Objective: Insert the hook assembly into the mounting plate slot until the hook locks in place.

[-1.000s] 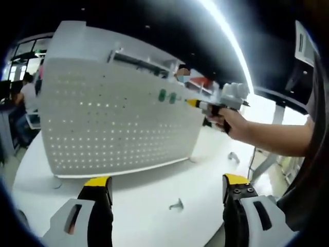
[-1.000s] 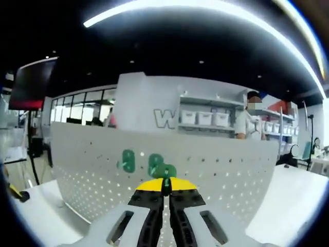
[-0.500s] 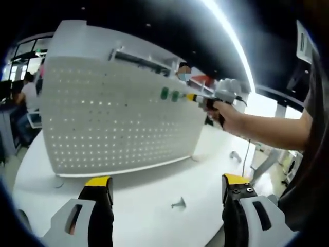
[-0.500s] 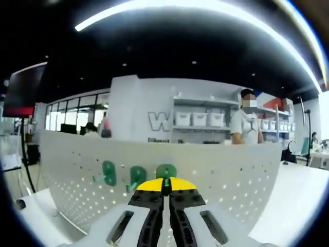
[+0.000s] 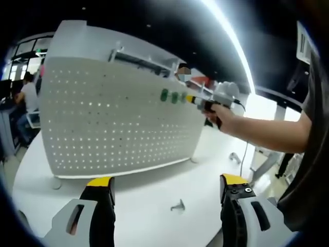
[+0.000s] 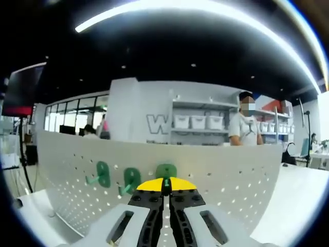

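Hook (image 6: pixel 166 172) sits clamped in the right gripper (image 6: pixel 165 181), straight ahead and against the pegboard (image 6: pixel 216 170) beside two mounted hooks (image 6: pixel 103 174). Left gripper (image 5: pixel 163 191) hangs back, jaws apart and empty.

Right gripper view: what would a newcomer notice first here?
The white pegboard standing across the table, with two green hooks already hung near its top. Beside them, the right gripper has its jaws closed on a third green hook pressed against the board.
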The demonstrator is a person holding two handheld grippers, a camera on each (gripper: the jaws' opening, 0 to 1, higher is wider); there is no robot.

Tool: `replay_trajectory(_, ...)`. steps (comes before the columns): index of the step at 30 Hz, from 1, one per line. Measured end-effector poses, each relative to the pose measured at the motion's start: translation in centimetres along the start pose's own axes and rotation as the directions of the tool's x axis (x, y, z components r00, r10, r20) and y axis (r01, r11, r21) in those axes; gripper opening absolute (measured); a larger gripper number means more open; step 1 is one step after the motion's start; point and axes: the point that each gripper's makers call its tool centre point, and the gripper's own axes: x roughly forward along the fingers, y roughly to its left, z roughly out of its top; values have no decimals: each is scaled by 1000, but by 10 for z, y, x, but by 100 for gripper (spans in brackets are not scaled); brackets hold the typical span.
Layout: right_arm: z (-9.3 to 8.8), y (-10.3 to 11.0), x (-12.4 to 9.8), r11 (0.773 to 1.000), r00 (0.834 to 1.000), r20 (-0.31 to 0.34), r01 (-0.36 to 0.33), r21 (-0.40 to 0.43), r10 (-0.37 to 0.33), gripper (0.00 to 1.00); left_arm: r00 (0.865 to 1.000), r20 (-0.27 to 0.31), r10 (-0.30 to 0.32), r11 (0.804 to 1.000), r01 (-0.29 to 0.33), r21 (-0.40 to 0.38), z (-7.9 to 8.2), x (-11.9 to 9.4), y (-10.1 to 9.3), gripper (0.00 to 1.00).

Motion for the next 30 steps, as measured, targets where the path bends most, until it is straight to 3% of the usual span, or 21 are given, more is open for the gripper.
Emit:
replay_trajectory(16,-10,-3,1,1000,999,34,6,1,-6,0,1000,-17,17,1000,-17,-1,-5,-5,6,84)
replay_trajectory(24,-1,-3,-2,1000,997,80,2,-4,-2,0,1000,-15,25,1000,-25,-3,-6,-5,9,83)
replay_trajectory(30,2,-3,0,1000,997,73,-9,-9,10,0,1000,-21,21,1000,-22,-9,-8,-4,9,83)
